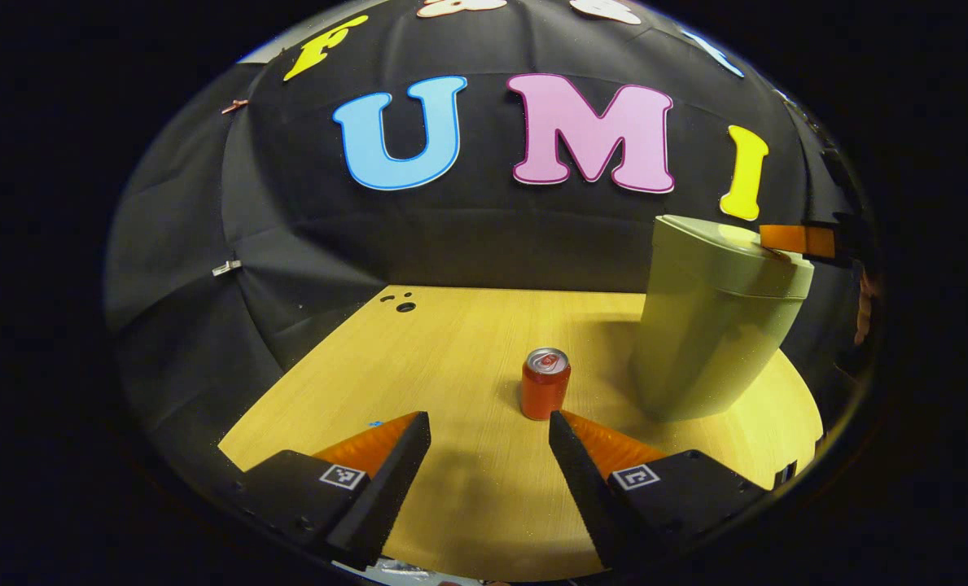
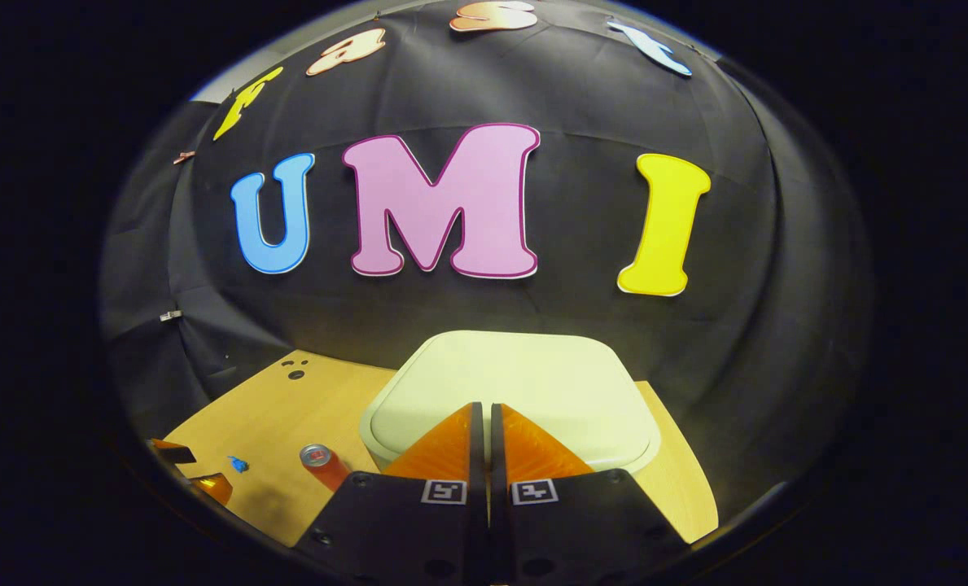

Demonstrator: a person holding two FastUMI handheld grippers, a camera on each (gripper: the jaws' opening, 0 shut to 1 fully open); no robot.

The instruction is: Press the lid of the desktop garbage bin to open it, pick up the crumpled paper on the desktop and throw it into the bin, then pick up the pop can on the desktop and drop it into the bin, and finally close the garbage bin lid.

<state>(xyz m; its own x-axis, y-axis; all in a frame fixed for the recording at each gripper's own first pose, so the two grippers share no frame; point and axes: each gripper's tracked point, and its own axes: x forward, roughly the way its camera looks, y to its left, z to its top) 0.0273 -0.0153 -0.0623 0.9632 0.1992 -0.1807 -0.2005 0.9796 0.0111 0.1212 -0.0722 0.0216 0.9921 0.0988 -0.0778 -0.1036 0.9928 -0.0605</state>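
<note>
While the right gripper (image 2: pixel 484 411) hangs fingers closed over the pale bin lid (image 2: pixel 516 382), the red pop can (image 1: pixel 545 382) stands upright just ahead of the left gripper's (image 1: pixel 490 427) open fingers

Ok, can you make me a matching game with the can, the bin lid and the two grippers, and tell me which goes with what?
Things:
1. pop can
2. bin lid
3. left gripper
4. right gripper

States:
A. fingers closed together, over the lid
B. standing upright on the desk
C. shut flat on the bin
D. fingers spread apart, empty, with the can just ahead

Pairs: 1-B, 2-C, 3-D, 4-A
</note>
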